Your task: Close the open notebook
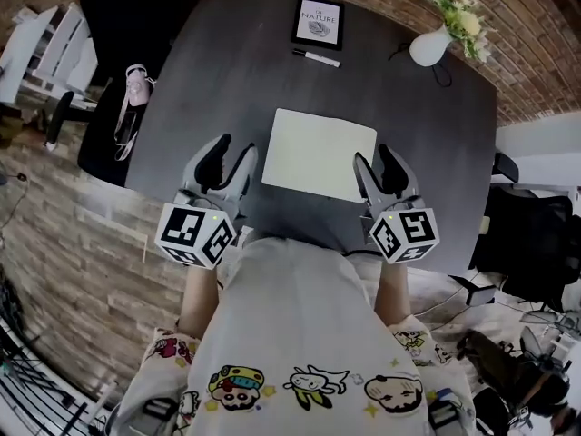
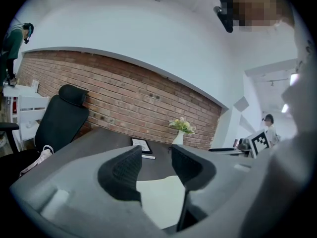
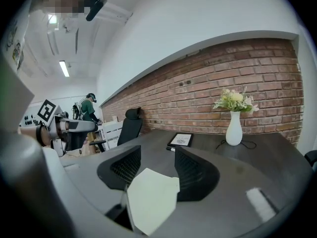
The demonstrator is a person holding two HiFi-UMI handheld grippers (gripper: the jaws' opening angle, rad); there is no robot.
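The notebook (image 1: 320,154) is a pale cream rectangle lying flat on the dark grey table (image 1: 209,80), near its front edge. No fold or spine shows, so I cannot tell whether it lies open or closed. My left gripper (image 1: 233,153) hovers just left of it, jaws apart and holding nothing. My right gripper (image 1: 374,157) hovers at its right edge, also open and empty. In the left gripper view the notebook (image 2: 158,197) shows beyond the left gripper (image 2: 156,157). In the right gripper view the notebook (image 3: 151,202) lies below the right gripper (image 3: 157,157).
At the table's far side stand a framed picture (image 1: 317,22), a marker pen (image 1: 316,58) and a white vase with flowers (image 1: 431,45) beside a cable (image 1: 442,73). A black office chair (image 1: 118,25) is at the left. A brick wall lies behind.
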